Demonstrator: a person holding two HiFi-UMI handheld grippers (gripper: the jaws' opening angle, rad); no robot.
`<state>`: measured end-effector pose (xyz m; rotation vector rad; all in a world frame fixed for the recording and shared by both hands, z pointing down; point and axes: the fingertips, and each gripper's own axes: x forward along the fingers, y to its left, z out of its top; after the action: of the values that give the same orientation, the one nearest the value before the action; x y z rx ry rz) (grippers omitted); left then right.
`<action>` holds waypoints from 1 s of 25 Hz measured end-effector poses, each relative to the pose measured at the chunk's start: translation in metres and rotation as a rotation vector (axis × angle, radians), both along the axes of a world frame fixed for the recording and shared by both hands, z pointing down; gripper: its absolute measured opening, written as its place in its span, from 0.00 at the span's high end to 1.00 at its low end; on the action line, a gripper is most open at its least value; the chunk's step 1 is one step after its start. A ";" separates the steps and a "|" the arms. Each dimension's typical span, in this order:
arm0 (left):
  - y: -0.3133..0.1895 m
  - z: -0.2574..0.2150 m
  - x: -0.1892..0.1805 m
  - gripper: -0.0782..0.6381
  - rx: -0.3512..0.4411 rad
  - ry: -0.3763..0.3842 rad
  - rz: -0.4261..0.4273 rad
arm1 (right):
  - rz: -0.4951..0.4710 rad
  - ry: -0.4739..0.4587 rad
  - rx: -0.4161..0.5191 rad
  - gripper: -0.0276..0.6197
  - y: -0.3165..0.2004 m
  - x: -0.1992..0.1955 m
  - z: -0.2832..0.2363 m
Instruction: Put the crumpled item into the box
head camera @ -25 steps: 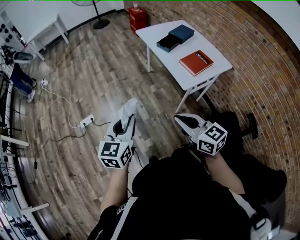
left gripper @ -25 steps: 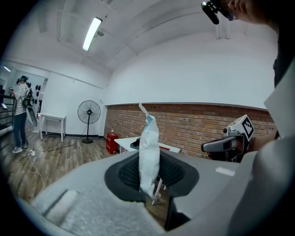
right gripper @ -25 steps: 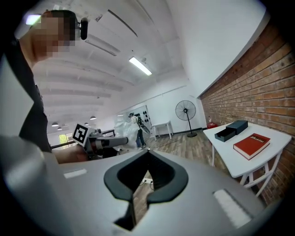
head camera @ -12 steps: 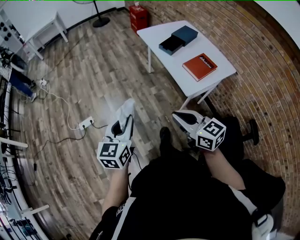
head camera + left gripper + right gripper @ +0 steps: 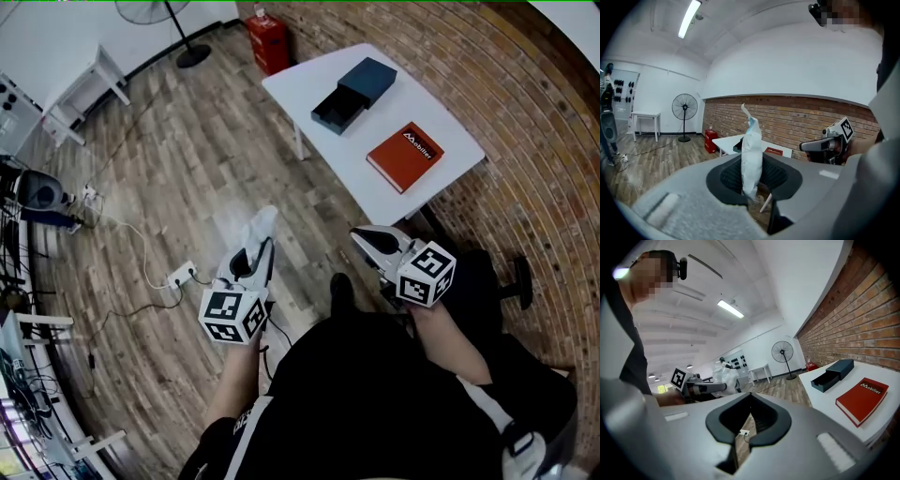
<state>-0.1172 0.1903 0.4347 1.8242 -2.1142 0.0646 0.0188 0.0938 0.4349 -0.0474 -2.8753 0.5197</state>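
My left gripper (image 5: 251,251) is shut on the crumpled item (image 5: 256,227), a white crumpled bag with a blue top that stands upright between the jaws (image 5: 751,157). The box (image 5: 352,81), dark blue with its drawer pulled open, lies on the white table (image 5: 309,80) ahead, well beyond both grippers. In the right gripper view the box (image 5: 833,375) sits on the table at the right. My right gripper (image 5: 367,240) is held over the floor near the table's front corner, its jaws together with nothing in them (image 5: 751,420).
A red book (image 5: 405,156) lies on the table near the box. A red canister (image 5: 268,39) stands by the brick wall, and a fan (image 5: 155,11) behind it. A power strip (image 5: 181,274) with cables lies on the wooden floor at the left.
The table, box and book have come nearer and lower in the head view as the person steps forward. Both grippers keep their pose; the bag stays gripped.
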 end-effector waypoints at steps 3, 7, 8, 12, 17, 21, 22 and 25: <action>-0.038 -0.002 -0.015 0.78 -0.009 -0.005 0.013 | -0.010 0.006 -0.028 0.96 -0.028 -0.019 0.006; -0.084 -0.003 -0.033 0.78 -0.018 -0.009 0.024 | -0.053 0.018 -0.045 0.96 -0.058 -0.045 0.013; -0.095 -0.004 -0.038 0.78 -0.019 -0.007 0.026 | -0.057 0.018 -0.047 0.96 -0.067 -0.051 0.014; -0.133 -0.003 -0.061 0.78 -0.033 0.006 0.020 | -0.068 0.008 -0.047 0.96 -0.104 -0.075 0.011; -0.178 -0.013 -0.081 0.78 -0.019 -0.021 0.029 | -0.082 0.001 -0.013 0.96 -0.146 -0.093 0.008; -0.203 -0.009 -0.088 0.78 -0.020 -0.008 0.074 | -0.034 0.003 -0.037 0.96 -0.167 -0.100 0.012; -0.209 -0.007 -0.093 0.78 -0.022 -0.002 0.087 | -0.019 0.009 -0.039 0.96 -0.171 -0.103 0.015; -0.227 -0.001 -0.112 0.78 -0.024 0.019 0.115 | 0.037 0.044 -0.059 0.96 -0.189 -0.114 0.027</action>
<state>-0.2291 -0.0368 0.4335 1.9232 -1.9862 0.1006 -0.0950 -0.0950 0.4621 0.0076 -2.8227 0.6044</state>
